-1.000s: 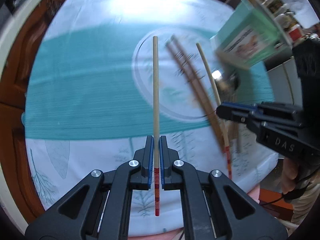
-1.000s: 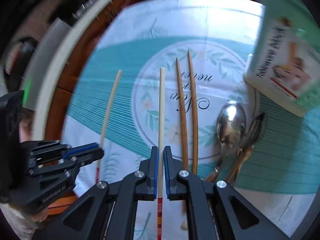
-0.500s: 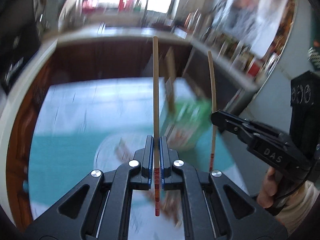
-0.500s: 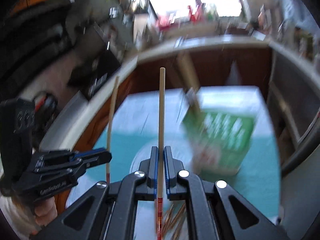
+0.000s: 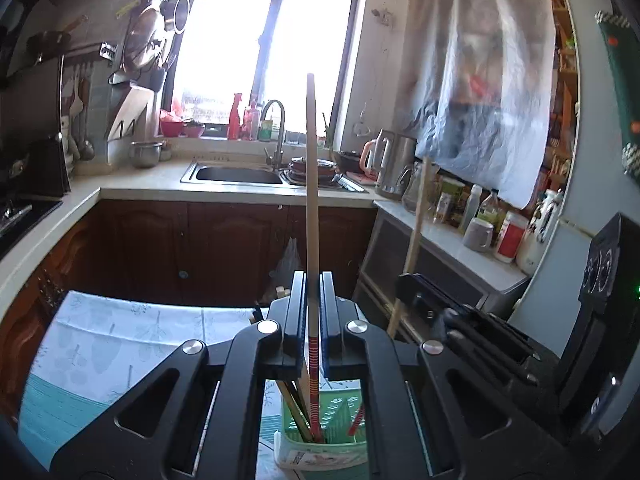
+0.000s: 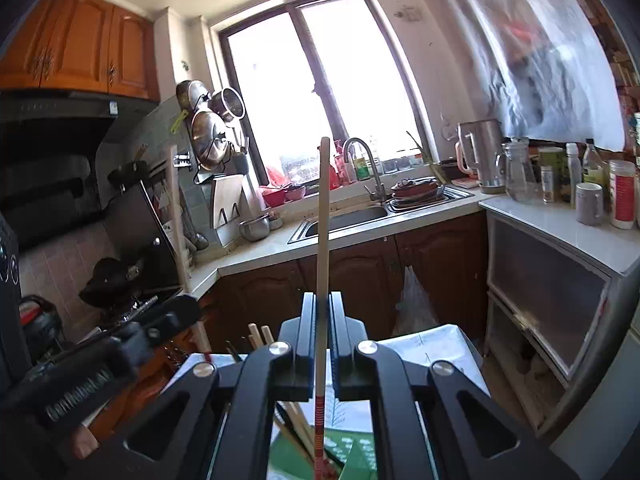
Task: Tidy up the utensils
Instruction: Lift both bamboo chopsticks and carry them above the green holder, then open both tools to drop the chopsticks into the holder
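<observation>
**Both chopsticks lifted upright over the green holder**

Since a second ago, both views have swung from looking down on the tablecloth to looking level across the kitchen, and the loose chopsticks and spoon that lay on the cloth's round printed emblem are out of sight. The left tool (image 5: 312,320) is clamped on a pale chopstick (image 5: 311,200) with red bands near its lower end; the stick stands nearly upright, its banded end reaching down into the green perforated utensil holder (image 5: 344,412) below the tool. The right tool (image 6: 322,344) grips a matching chopstick (image 6: 323,240) the same way, its striped end over the holder (image 6: 352,456), where several darker wooden chopsticks (image 6: 298,424) already stand tilted. Each tool shows at the side of the other's view, the two close together.

The table carries a white cloth with a pale leaf print and a teal band (image 5: 120,340); the holder stands toward its far right corner. Beyond it run dark wooden cabinets (image 5: 200,248) under a pale L-shaped counter with a steel sink (image 5: 236,175) and curved tap beneath a bright window (image 6: 320,92). Pans and lids hang on the left wall; a kettle, jars, bottles and a mug line the counter at right under a draped plastic sheet (image 5: 480,92).
</observation>
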`<state>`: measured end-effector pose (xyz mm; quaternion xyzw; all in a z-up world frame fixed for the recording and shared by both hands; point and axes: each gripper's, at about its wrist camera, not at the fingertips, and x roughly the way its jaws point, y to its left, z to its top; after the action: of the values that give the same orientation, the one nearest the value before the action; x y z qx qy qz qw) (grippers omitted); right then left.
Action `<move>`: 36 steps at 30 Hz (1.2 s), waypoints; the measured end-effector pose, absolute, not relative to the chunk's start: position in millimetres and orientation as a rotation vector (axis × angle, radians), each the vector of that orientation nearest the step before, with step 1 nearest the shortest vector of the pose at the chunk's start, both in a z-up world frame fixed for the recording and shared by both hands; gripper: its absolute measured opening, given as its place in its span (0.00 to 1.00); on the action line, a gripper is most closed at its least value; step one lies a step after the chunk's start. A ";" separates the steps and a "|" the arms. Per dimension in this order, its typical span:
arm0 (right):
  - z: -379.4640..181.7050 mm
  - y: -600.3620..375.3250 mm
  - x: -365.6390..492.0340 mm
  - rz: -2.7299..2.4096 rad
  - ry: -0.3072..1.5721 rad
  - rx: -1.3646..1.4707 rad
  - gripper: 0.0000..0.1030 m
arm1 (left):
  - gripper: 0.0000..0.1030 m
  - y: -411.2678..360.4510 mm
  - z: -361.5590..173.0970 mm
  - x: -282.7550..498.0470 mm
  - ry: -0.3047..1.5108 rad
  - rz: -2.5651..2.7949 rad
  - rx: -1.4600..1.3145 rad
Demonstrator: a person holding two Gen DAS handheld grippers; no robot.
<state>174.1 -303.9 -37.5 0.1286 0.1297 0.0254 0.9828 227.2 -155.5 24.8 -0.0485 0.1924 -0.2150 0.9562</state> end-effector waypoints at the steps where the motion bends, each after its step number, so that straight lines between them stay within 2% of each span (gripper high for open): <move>1: -42.6 -304.8 176.1 0.057 0.264 0.250 0.05 | 0.03 -157.7 17.2 232.6 0.399 -0.434 -0.106; 12: -82.5 -306.7 184.4 0.191 0.329 0.192 0.05 | 0.03 -154.8 -67.9 257.6 0.452 -0.454 -0.131; 26: -94.5 -294.6 170.2 0.262 0.475 0.116 0.06 | 0.06 -149.3 -110.3 242.1 0.658 -0.434 -0.080; 28: -91.9 -294.0 165.6 0.259 0.479 0.116 0.06 | 0.09 -145.7 -111.2 238.2 0.689 -0.430 -0.089; 33: -86.7 -287.8 148.3 0.260 0.498 0.119 0.06 | 0.25 -132.9 -109.1 221.7 0.750 -0.415 -0.100; 36: -84.6 -280.9 136.8 0.267 0.510 0.114 0.06 | 0.27 -123.9 -106.2 210.0 0.773 -0.405 -0.092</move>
<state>136.8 -280.9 -84.6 0.0560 0.2515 0.1317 0.9572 210.0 -123.9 -106.2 -0.0445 0.3742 -0.1962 0.9053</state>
